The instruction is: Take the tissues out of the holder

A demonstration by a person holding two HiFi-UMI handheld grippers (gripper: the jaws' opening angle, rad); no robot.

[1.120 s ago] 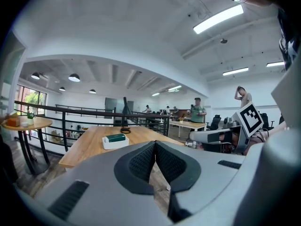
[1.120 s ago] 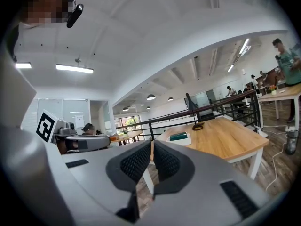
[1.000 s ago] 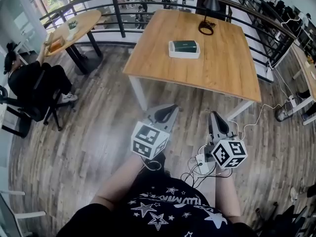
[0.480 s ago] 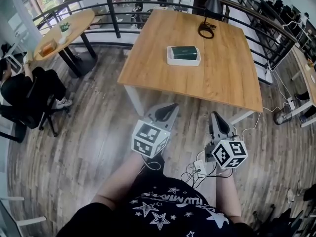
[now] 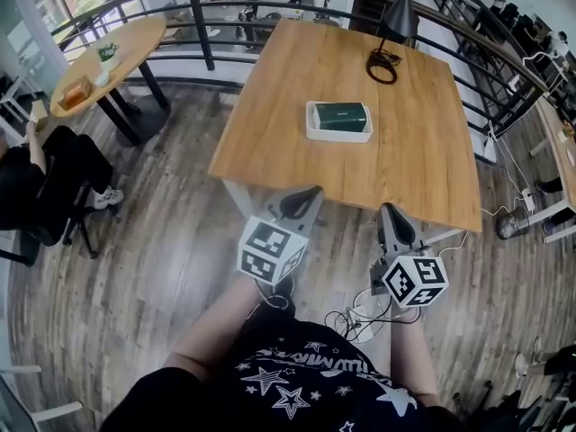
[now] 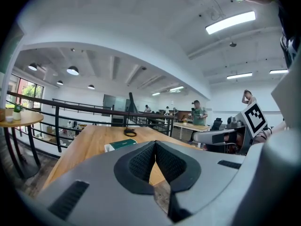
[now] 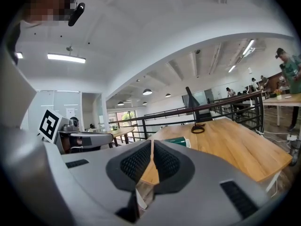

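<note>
A white tissue holder (image 5: 339,121) with a dark green tissue pack in it sits mid-table on the wooden table (image 5: 423,160). My left gripper (image 5: 301,198) and right gripper (image 5: 393,211) hover side by side over the floor just short of the table's near edge, well short of the holder. Each has its jaws shut with nothing between them. The left gripper view shows the left gripper (image 6: 154,143) with pads touching, and the holder (image 6: 121,145) low and far ahead to the left. In the right gripper view the right gripper (image 7: 152,141) is closed, the holder (image 7: 181,141) beyond.
A coiled black cable (image 5: 382,61) and a black lamp (image 5: 400,12) stand at the table's far end. A black railing (image 5: 207,25) runs behind it. A round table (image 5: 108,57) and a seated person (image 5: 36,178) are at the left. Loose cables (image 5: 360,318) lie on the floor.
The table and holder have come closer in the head view. Both grippers have moved forward together to the table's near edge, jaws staying shut.
</note>
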